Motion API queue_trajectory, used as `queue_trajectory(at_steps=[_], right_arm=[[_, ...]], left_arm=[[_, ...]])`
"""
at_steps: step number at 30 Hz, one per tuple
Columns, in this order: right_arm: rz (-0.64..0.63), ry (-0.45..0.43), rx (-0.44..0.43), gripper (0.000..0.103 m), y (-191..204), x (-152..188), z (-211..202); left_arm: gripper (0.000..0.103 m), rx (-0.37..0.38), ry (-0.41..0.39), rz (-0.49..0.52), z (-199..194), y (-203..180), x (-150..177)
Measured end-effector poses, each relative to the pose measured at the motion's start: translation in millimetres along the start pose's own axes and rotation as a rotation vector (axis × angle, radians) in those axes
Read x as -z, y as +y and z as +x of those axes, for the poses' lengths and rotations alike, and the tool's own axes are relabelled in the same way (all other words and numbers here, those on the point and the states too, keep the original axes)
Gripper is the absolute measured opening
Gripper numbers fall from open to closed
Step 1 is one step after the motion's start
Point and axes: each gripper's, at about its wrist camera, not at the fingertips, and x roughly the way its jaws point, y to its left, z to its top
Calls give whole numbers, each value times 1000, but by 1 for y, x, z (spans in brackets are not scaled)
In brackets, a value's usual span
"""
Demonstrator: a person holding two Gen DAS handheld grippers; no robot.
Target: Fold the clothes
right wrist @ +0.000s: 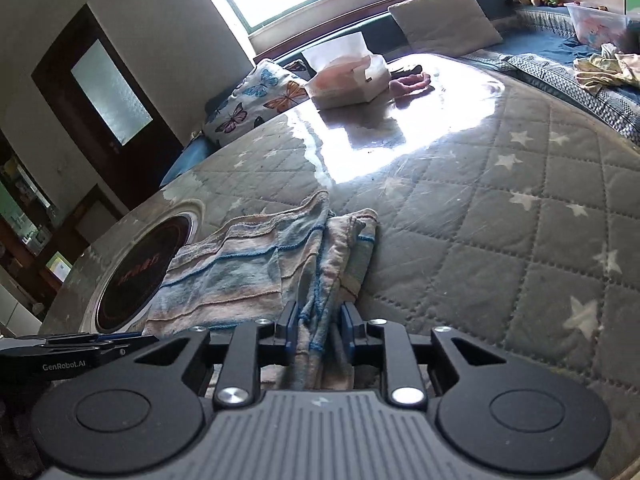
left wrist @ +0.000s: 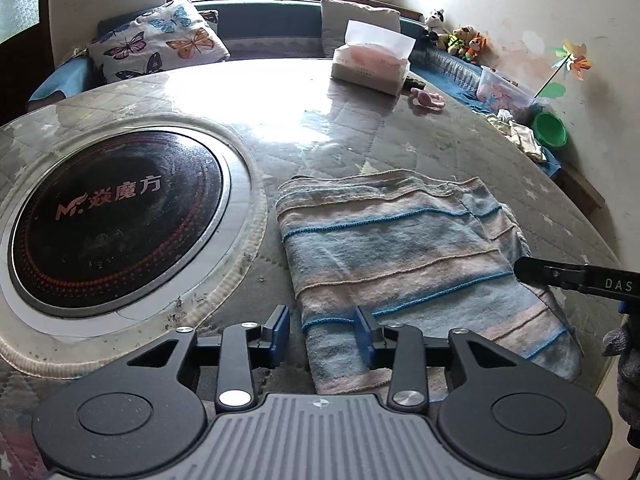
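Observation:
A striped blue and pink cloth point(left wrist: 400, 240) lies folded on the quilted, glass-topped table point(left wrist: 320, 140). My left gripper point(left wrist: 323, 330) stands open at the cloth's near left corner. Its right finger rests over the fabric and its left finger stands off the edge. My right gripper point(right wrist: 320, 326) is shut on a bunched fold of the cloth point(right wrist: 240, 272) at its right side. In the left wrist view the right gripper point(left wrist: 524, 270) comes in from the right over the cloth's edge. The left gripper point(right wrist: 132, 340) shows low at the left of the right wrist view.
A round black cooktop point(left wrist: 116, 216) is set into the table left of the cloth. A tissue box point(left wrist: 370, 66) and a pink item point(left wrist: 428, 100) sit at the far side. Beyond are a butterfly pillow point(left wrist: 160, 40), a green bowl point(left wrist: 552, 128) and loose clothes point(left wrist: 516, 136).

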Motion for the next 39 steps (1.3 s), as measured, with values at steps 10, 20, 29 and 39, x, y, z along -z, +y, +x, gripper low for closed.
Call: queue_trajectory(at_steps=[10,20,29,39], right_arm=[[-2,-4,-8,25,2,0,4],[9,-10,-14,17,1,2,6],[23,-18,-17,20,-1,3,6],[31,-29,-10,15,0,3,6]], left_arm=[[42,-3,7,4,1,-3,-1],[38,-3,13,6,2,-7,-1],[43,-12,19,8,2,-10,-1],[21,0,15,13,2,-13,-1]])
